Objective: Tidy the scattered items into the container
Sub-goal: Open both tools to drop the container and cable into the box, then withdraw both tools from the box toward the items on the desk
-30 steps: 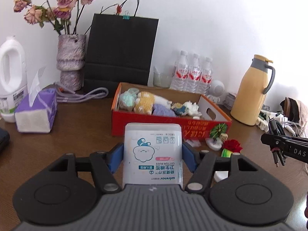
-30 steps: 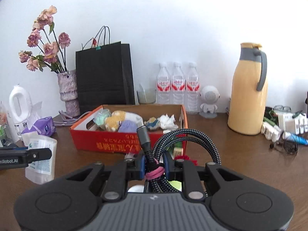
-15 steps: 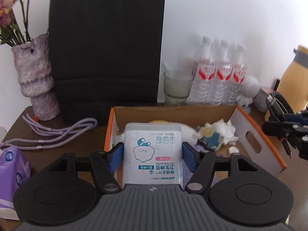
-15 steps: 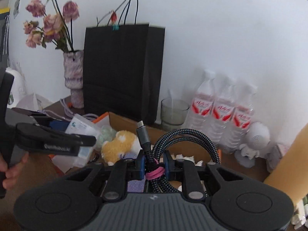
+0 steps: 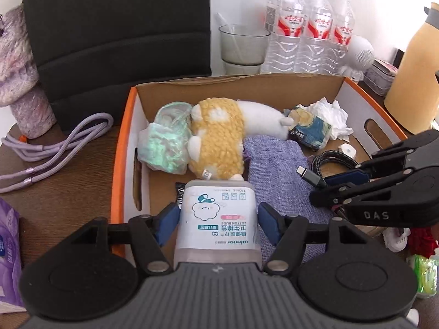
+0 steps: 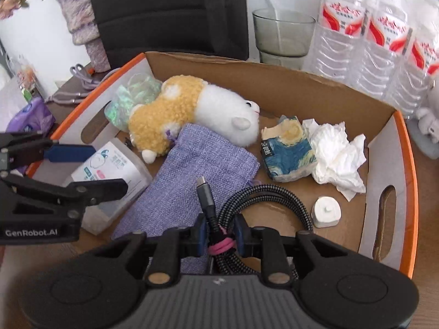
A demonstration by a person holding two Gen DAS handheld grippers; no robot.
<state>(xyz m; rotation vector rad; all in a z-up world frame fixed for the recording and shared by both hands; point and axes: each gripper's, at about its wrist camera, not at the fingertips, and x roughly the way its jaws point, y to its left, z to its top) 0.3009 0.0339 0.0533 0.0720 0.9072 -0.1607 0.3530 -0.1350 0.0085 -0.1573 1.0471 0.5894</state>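
The orange-rimmed cardboard box (image 5: 123, 137) (image 6: 406, 170) holds a yellow and white plush (image 5: 219, 134) (image 6: 192, 109), a purple cloth pouch (image 5: 279, 175) (image 6: 197, 164), a green bag, a blue printed packet and crumpled tissue. My left gripper (image 5: 217, 213) (image 6: 82, 164) is shut on a cotton buds box (image 5: 218, 219) (image 6: 112, 167) low inside the box's left front part. My right gripper (image 6: 219, 231) (image 5: 326, 186) is shut on a coiled braided black cable (image 6: 263, 200) (image 5: 332, 161) over the pouch inside the box.
A black paper bag (image 5: 115, 27), a glass (image 5: 244, 44), three water bottles (image 5: 310, 27) and a yellow jug (image 5: 414, 76) stand behind the box. A purple cord (image 5: 55, 142) and a vase lie left. Small items (image 5: 419, 249) lie on the table at the right.
Both grippers have moved forward and down into the box with their loads. The cotton buds box and the cable are now low over the box's contents.
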